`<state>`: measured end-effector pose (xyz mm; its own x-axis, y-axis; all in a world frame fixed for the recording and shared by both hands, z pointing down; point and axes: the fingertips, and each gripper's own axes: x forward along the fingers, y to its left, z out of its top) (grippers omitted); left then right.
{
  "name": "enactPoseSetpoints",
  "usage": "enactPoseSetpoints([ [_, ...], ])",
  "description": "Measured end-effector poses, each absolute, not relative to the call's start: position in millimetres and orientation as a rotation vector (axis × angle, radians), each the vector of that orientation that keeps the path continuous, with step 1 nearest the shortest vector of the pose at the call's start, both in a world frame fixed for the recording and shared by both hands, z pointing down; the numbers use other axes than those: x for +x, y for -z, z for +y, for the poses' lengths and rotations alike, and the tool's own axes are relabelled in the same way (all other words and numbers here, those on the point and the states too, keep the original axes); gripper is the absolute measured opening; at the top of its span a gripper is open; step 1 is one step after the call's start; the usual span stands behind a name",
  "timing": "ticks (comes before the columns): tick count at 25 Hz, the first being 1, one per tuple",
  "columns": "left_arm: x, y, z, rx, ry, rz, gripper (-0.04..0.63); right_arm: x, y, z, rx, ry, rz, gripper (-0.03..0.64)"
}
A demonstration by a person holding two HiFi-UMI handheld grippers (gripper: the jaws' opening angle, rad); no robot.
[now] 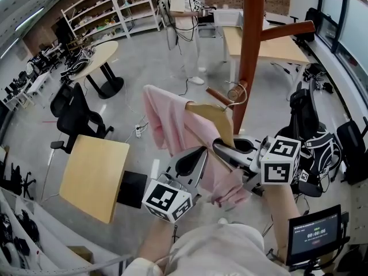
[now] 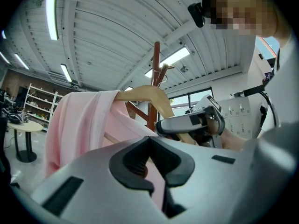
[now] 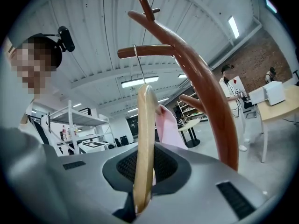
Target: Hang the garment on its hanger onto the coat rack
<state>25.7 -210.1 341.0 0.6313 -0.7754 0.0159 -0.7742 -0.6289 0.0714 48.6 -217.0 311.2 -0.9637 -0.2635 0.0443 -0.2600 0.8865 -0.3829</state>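
A brown wooden coat rack (image 1: 251, 50) rises just ahead of me. The wooden hanger (image 1: 214, 118) carries a pink garment (image 1: 164, 122), and its metal hook (image 1: 240, 95) curls round a low peg (image 1: 220, 95). In the right gripper view the hook wire (image 3: 138, 66) goes up to a peg (image 3: 149, 51) of the rack (image 3: 212, 97). My right gripper (image 1: 219, 147) (image 3: 142, 181) is shut on the hanger (image 3: 145, 139). My left gripper (image 1: 200, 154) (image 2: 150, 164) is shut on pink cloth (image 2: 79, 125) below the hanger (image 2: 145, 93).
A person (image 1: 184, 16) stands at the back beside a long table (image 1: 270, 48). A small square table (image 1: 95, 177) and an office chair (image 1: 77, 117) are at the left. Black bags (image 1: 313, 148) and a monitor (image 1: 313, 232) crowd the right, and shelves (image 1: 115, 7) line the far wall.
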Motion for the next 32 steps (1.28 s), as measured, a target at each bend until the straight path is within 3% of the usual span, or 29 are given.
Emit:
enactPoseSetpoints([
  [12, 32, -351, -217, 2.768, 0.013, -1.276, 0.006, 79, -340, -247, -0.681, 0.71, 3.069, 0.032],
  [27, 55, -362, -219, 2.8, 0.008, -1.121, 0.006, 110, -345, -254, -1.086, 0.395, 3.172, 0.039],
  [32, 62, -360, -204, 2.822, 0.0, -1.048, 0.006, 115, -338, -242, -1.197, 0.337, 3.164, 0.081],
])
